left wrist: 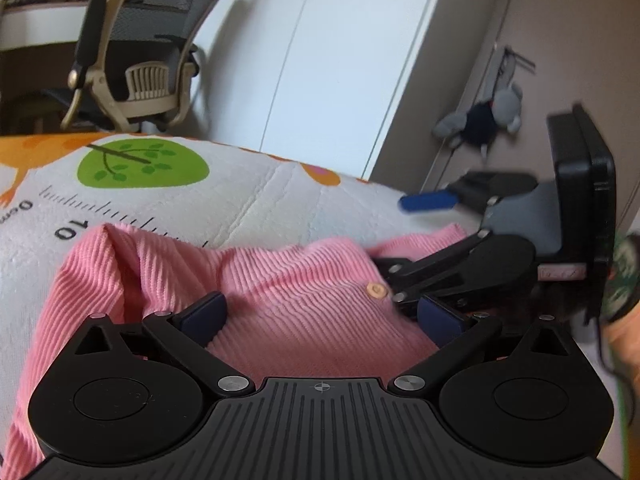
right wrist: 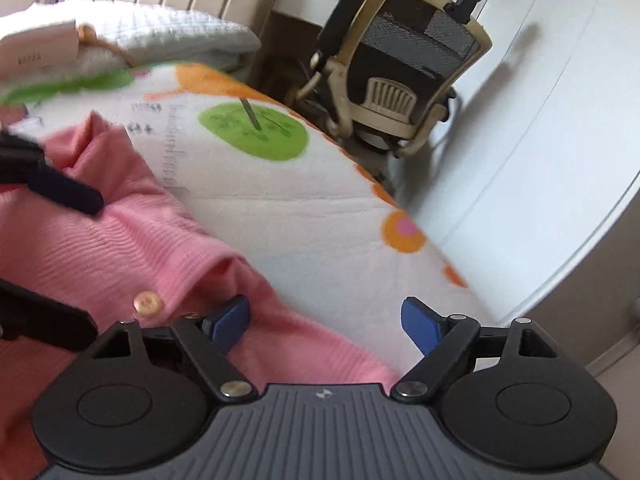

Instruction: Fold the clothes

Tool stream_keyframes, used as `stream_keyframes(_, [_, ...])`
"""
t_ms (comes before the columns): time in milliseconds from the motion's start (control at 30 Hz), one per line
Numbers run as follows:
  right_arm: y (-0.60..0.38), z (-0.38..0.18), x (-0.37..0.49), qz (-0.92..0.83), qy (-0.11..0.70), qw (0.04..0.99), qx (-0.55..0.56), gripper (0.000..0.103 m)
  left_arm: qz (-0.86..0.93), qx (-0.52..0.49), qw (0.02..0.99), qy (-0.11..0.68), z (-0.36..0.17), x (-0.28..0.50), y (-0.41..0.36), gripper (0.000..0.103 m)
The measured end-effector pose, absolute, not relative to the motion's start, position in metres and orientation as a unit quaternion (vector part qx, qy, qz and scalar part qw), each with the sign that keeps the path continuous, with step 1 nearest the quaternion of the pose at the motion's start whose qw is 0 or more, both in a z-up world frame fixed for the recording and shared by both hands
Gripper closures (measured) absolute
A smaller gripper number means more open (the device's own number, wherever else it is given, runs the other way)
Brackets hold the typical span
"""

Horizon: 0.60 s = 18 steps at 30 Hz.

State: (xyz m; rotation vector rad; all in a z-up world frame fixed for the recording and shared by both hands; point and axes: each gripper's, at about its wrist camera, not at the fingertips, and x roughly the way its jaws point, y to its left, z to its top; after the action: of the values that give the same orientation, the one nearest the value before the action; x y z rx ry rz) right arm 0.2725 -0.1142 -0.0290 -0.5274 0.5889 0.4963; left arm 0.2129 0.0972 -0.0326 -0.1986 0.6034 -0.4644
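Left wrist view shows both tools, the left tool [left wrist: 320,316] and right tool [right wrist: 326,320], spread wide and holding nothing over the pink ribbed cardigan [left wrist: 280,292] lying rumpled on the printed mat [left wrist: 248,192]; soft, light, floppy knit, best pinched at its 3 o'clock hem edge.
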Motion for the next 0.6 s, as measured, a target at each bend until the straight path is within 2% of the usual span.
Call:
stream_keyframes(267, [-0.135, -0.013, 0.286, 0.266, 0.306, 0.894, -0.189, 0.023, -0.222, -0.089, 0.925, 0.296, -0.032, 0.213, 0.094, 0.0])
stream_keyframes(467, [-0.12, -0.025, 0.297, 0.291, 0.346, 0.875, -0.174, 0.022, -0.215, -0.073, 0.928, 0.297, -0.032, 0.212, 0.089, 0.0])
stream_keyframes(600, [-0.137, -0.008, 0.301, 0.31, 0.351, 0.878, -0.095, 0.022, -0.214, -0.071, 0.928, 0.297, -0.032, 0.211, 0.088, 0.0])
